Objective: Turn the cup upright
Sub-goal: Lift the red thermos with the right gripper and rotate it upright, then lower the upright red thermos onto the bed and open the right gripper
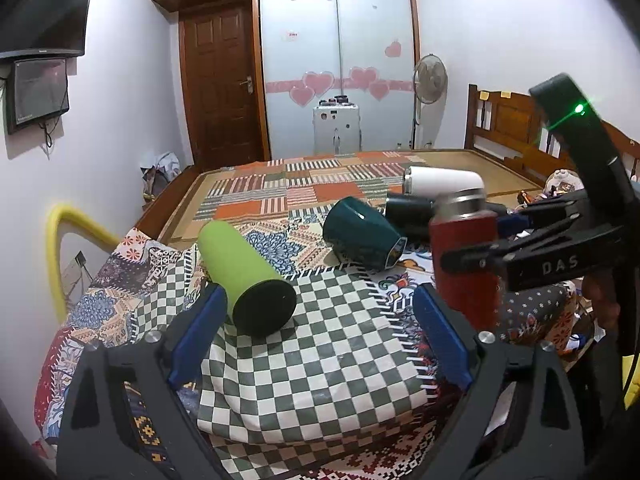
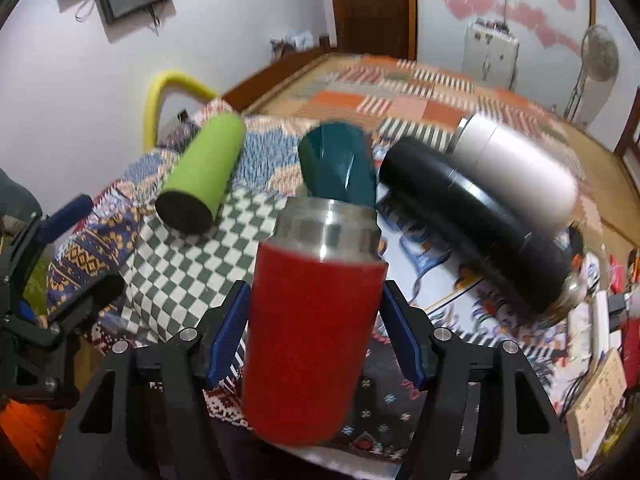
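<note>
A red cup with a steel neck [image 2: 312, 320] stands nearly upright between the blue pads of my right gripper [image 2: 316, 332], which is shut on it; it also shows at the right of the left wrist view [image 1: 466, 256]. My left gripper [image 1: 320, 332] is open and empty over the checkered cloth [image 1: 320, 344]. A lime green cup [image 1: 244, 272] lies on its side just beyond its left finger. A teal cup [image 1: 360, 232], a black cup [image 1: 408, 210] and a white cup [image 1: 444, 180] lie on their sides behind.
The cups lie on patterned cloths over a bed [image 1: 300, 184] with a wooden headboard [image 1: 504, 120] at the right. A yellow tube [image 1: 56, 240] stands at the left edge. Clutter [image 2: 600, 360] lies at the right.
</note>
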